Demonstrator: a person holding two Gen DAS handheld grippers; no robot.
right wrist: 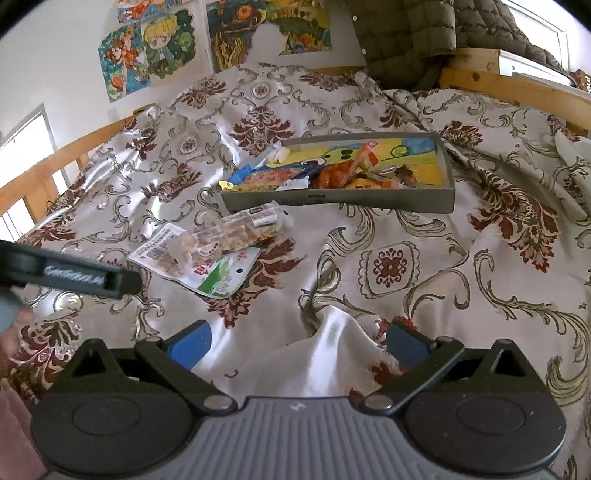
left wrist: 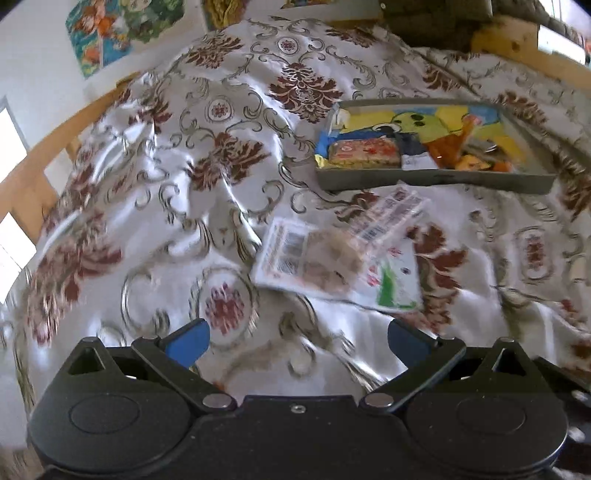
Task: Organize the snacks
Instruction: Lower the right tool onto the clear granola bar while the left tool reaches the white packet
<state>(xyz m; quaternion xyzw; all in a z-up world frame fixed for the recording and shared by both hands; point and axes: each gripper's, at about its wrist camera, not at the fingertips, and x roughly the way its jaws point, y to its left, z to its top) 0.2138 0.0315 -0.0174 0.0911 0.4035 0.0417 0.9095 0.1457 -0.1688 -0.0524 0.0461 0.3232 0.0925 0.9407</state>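
Observation:
A shallow grey box [left wrist: 436, 181] [right wrist: 332, 201] with a cartoon-printed floor lies on the patterned bedspread and holds several snack packets. Just in front of it, loose on the cloth, lies a clear packet of biscuit pieces [left wrist: 391, 214] [right wrist: 236, 227] overlapping a flat white and green pouch [left wrist: 332, 266] [right wrist: 207, 266]. My left gripper [left wrist: 297, 339] hovers open a short way before the pouch, nothing between its blue pads. My right gripper [right wrist: 299, 341] is open too, over a fold of cloth, right of the loose packets. Part of the left tool [right wrist: 74, 275] shows at the right wrist view's left edge.
The bedspread [left wrist: 229, 155] [right wrist: 406, 266] is rumpled, with a raised fold [right wrist: 332, 325] near my right gripper. A wooden bed rail [left wrist: 48, 147] [right wrist: 517, 88] runs round the far sides. Posters [right wrist: 155, 48] hang on the wall; a quilted jacket [right wrist: 406, 33] hangs at the back right.

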